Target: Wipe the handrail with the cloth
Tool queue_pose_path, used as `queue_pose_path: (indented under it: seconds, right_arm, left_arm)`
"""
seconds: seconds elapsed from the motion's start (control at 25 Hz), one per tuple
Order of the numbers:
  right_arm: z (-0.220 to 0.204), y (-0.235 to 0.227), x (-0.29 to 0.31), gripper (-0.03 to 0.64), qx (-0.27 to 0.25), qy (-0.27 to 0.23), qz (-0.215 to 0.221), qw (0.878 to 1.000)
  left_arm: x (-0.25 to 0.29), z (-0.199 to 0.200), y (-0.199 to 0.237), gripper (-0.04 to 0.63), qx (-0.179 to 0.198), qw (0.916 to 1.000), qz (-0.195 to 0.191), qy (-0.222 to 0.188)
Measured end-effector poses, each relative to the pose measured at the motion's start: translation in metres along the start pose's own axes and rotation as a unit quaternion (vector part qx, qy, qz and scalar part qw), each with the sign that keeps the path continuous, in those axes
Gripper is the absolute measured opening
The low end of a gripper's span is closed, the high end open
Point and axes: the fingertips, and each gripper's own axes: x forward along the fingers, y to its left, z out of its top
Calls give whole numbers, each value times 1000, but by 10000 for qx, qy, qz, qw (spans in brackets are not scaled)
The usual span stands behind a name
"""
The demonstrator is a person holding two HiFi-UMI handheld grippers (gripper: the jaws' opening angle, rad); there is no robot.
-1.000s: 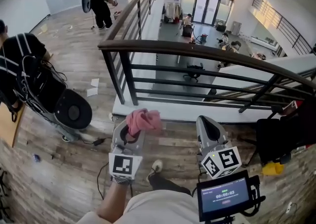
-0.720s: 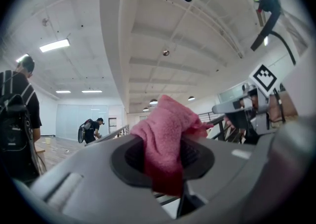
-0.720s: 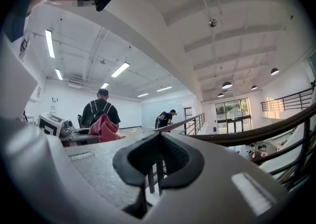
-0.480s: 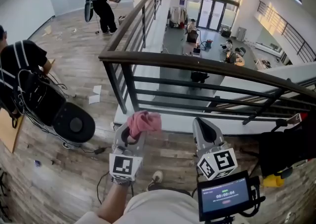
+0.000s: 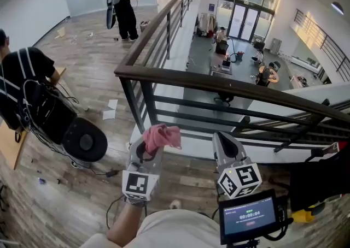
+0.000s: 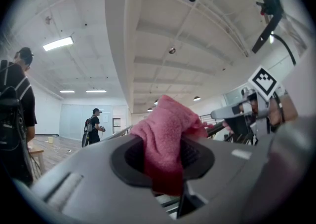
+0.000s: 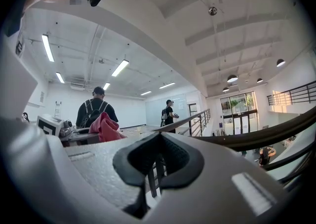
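The left gripper (image 6: 163, 155) is pinching the pink cloth (image 6: 167, 124) between its jaws. The cloth is bunching up out of the jaw tips and flopping a little toward the right gripper. The right gripper (image 7: 158, 165) is keeping its jaws pressed together with nothing between them. Both grippers are pointing forward side by side, near each other but not touching.

Just beyond the jaw tips, the dark wooden handrail (image 5: 219, 84) is running across from left to right on black bars, and the cloth is sitting short of it, apart from the rail. A second stretch of rail is leading away from its left end toward the far wall.

Behind the right gripper, a small screen (image 5: 249, 217) is glowing with green digits. Off to the left of the left gripper, a person in black (image 5: 22, 77) is standing on the wood floor (image 5: 82, 72) beside a round black device (image 5: 85, 140). Farther off, past the rail's corner, another person (image 5: 124, 1) is wearing a backpack.
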Motion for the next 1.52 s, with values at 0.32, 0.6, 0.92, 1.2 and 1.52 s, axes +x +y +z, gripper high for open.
queue_pose_path:
  seconds: [0.32, 0.6, 0.92, 1.2, 1.52]
  right_arm:
    - [2, 6, 31, 2, 156, 19, 335, 9993]
    - [4, 4, 51, 2, 319, 185, 515, 9980]
    - [-5, 4, 93, 2, 490, 303, 658, 9962]
    - [-1, -4, 152, 2, 481, 434, 711, 9954]
    - [-3, -13, 230, 2, 533, 506, 643, 9952]
  left_arm:
    - [18, 1, 18, 112, -172, 9996, 225, 9]
    - [24, -13, 36, 112, -56, 9986, 470, 244]
    - [49, -35, 67, 114, -119, 9976, 571, 380]
    - [100, -51, 113, 114, -170, 9970, 588, 468]
    - [154, -71, 178, 115, -212, 9963, 641, 523]
